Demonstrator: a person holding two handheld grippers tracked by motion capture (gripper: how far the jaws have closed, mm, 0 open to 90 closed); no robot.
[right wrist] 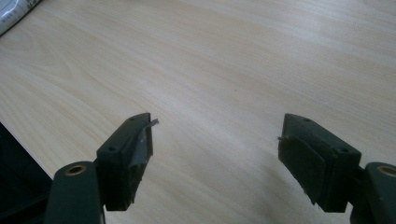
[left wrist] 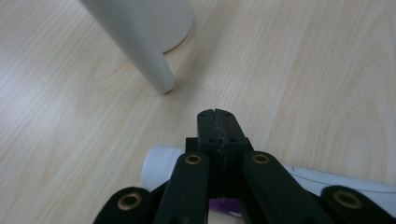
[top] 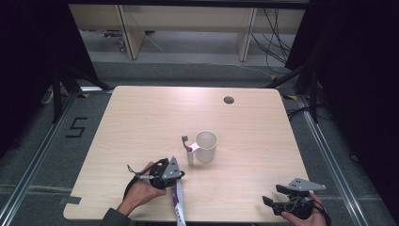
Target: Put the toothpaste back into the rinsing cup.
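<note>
A white cup [top: 206, 146] stands at the middle of the wooden table [top: 141, 117]. A white toothbrush [top: 189, 153] stands on end and leans on the cup's left side, head up. In the left gripper view its handle [left wrist: 140, 42] rises in front of the cup's base [left wrist: 180, 23]. A white and purple toothpaste tube [top: 178, 203] lies at the front edge. My left gripper [top: 179, 175] is shut just above the tube's far end [left wrist: 159, 161], jaws [left wrist: 217, 114] pressed together and pointing at the toothbrush. My right gripper [top: 274, 194] [right wrist: 217, 140] is open over bare wood at the front right.
A cable hole [top: 228, 100] sits near the table's back edge. A white printed object [right wrist: 14, 11] shows at the top left corner of the right gripper view. Dark curtains and floor rails flank the table.
</note>
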